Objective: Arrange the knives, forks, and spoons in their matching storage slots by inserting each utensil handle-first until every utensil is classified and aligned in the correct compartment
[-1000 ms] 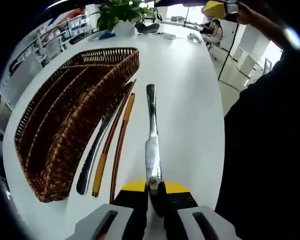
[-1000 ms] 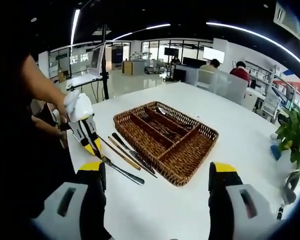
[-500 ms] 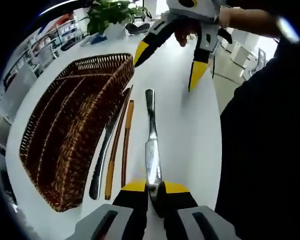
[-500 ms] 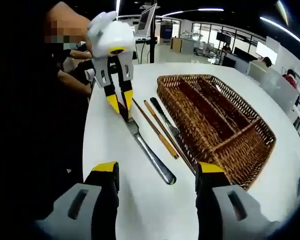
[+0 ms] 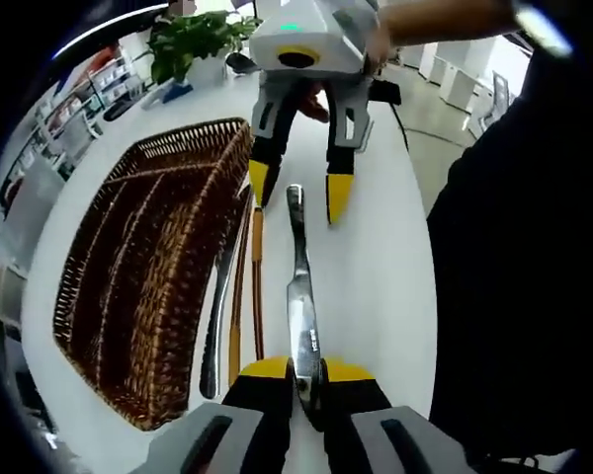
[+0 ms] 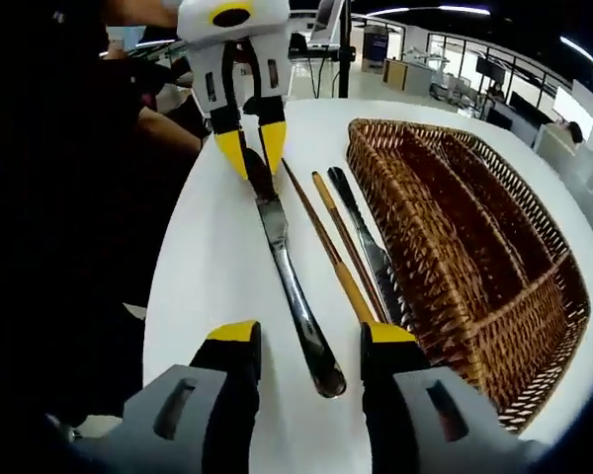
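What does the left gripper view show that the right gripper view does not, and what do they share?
Left gripper view: a green potted plant beyond the brown wicker basket. Right gripper view: a dark upright pole. Both: the basket, the silver table knife, the left hand-held gripper shut on its blade, and the open right hand-held gripper straddling its handle.

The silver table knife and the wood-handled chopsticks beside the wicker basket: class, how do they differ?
The silver table knife is all metal and clamped by the left gripper; the wood-handled chopsticks are thinner, brown and lie free. The knife is farther from the wicker basket. Both lie lengthwise on the white table.
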